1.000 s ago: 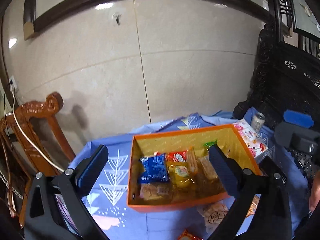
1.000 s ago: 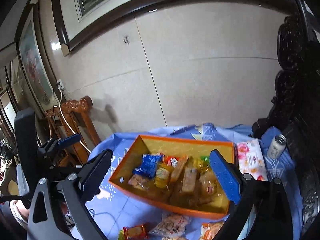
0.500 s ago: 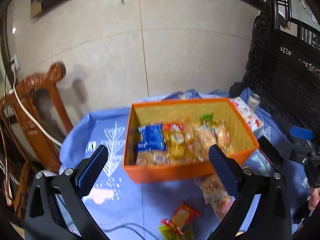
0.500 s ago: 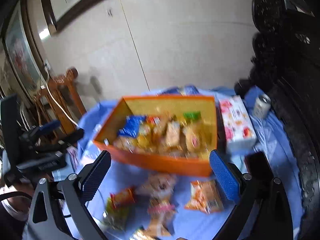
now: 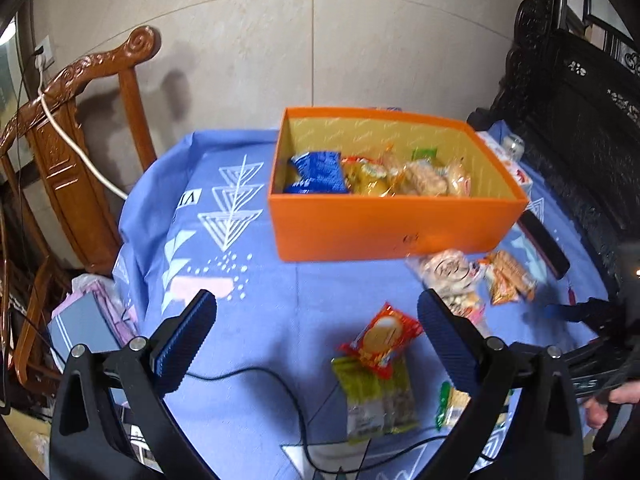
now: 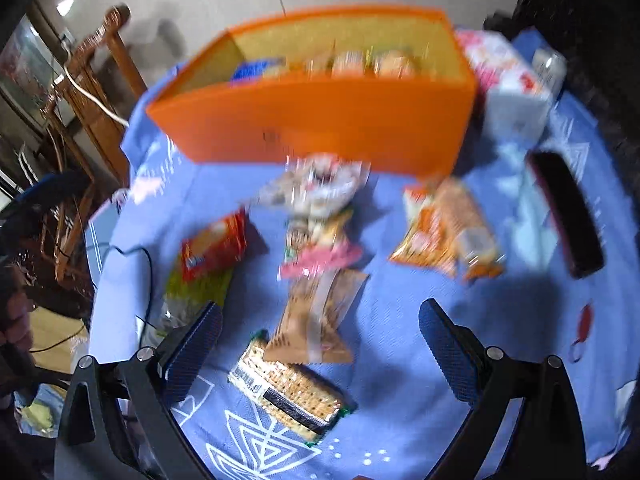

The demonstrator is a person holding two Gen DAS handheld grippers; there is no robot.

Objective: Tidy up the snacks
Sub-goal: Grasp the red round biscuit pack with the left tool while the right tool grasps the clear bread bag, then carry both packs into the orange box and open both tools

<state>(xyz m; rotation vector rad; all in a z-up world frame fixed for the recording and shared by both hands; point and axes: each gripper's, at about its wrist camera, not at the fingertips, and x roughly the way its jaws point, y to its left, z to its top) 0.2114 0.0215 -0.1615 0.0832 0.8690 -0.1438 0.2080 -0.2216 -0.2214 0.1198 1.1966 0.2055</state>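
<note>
An orange box (image 5: 384, 220) (image 6: 320, 124) holding several snack packets stands on the blue tablecloth. Loose snacks lie in front of it: a red packet (image 5: 382, 340) (image 6: 214, 246) on a green packet (image 5: 376, 396), a clear bag (image 5: 448, 270) (image 6: 316, 184), an orange packet (image 5: 510, 276) (image 6: 444, 232), a brown packet (image 6: 320, 316) and a cracker pack (image 6: 288, 394). My left gripper (image 5: 316, 344) is open and empty above the cloth, left of the red packet. My right gripper (image 6: 320, 344) is open and empty, straddling the brown packet and cracker pack from above.
A carved wooden chair (image 5: 76, 136) stands left of the table with a white cable on it. A tissue box (image 6: 508, 76) and a can (image 6: 550, 66) sit right of the orange box. A black remote (image 6: 566, 216) lies at right. A black cable (image 5: 256, 380) crosses the cloth.
Both grippers have tilted down and pulled back from the box toward the loose snacks in front of it. Both stay open and empty.
</note>
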